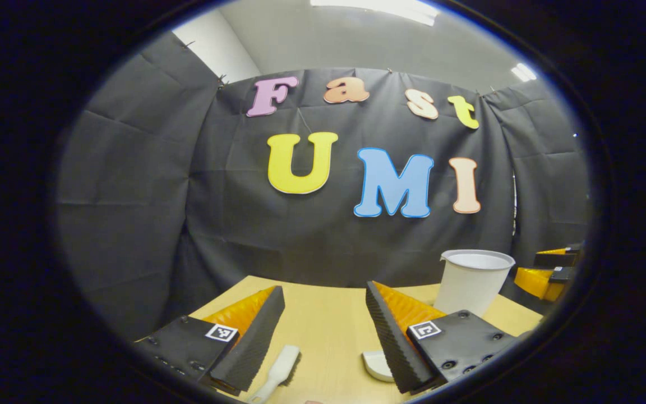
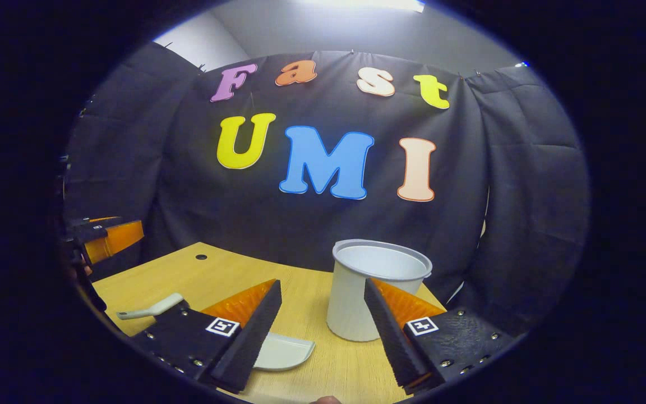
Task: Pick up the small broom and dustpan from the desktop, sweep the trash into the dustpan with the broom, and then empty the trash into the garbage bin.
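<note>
Both grippers are wide open and hold nothing; the left gripper [image 1: 324, 328] hangs above the broom [image 1: 278, 370]; the right gripper [image 2: 323, 325] is over the dustpan [image 2: 281, 352], beside the bin [image 2: 376, 292], probably ready for pickup.

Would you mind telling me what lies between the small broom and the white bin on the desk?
In the right gripper view, the white dustpan lies between the broom and the bin, partly behind the right hand-held gripper.

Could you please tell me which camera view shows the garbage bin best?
The right gripper view: the garbage bin stands near the middle, its rim and open mouth plain. In the left gripper view the bin sits smaller toward the right edge, its base behind a finger.
</note>
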A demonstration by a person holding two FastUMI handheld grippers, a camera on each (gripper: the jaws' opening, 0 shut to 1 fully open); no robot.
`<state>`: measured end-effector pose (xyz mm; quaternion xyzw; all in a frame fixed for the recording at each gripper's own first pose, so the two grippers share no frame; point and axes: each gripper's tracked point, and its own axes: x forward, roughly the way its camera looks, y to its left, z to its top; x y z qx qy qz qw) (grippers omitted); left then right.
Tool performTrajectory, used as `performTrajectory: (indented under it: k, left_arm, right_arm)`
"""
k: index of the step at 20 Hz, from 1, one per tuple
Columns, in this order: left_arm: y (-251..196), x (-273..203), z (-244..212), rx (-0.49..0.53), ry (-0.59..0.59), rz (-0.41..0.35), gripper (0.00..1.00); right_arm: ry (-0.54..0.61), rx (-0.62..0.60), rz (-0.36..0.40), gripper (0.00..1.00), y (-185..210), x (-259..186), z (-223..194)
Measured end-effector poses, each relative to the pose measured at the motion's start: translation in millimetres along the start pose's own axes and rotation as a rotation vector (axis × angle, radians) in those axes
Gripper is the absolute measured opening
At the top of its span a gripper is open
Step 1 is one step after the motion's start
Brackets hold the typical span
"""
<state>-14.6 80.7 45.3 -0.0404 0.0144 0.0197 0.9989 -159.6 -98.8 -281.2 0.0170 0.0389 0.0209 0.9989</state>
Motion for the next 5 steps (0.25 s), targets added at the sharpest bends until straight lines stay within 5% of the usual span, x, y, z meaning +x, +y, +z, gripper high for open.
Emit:
performTrajectory:
  k: [5]
  left_arm:
    - [-1.9, -0.4, 1.3, -0.004, 0.004, -0.025, 0.95]
  right_arm:
    - [-0.009, 0.01, -0.01, 0.93, 6.2, -4.8, 3.8]
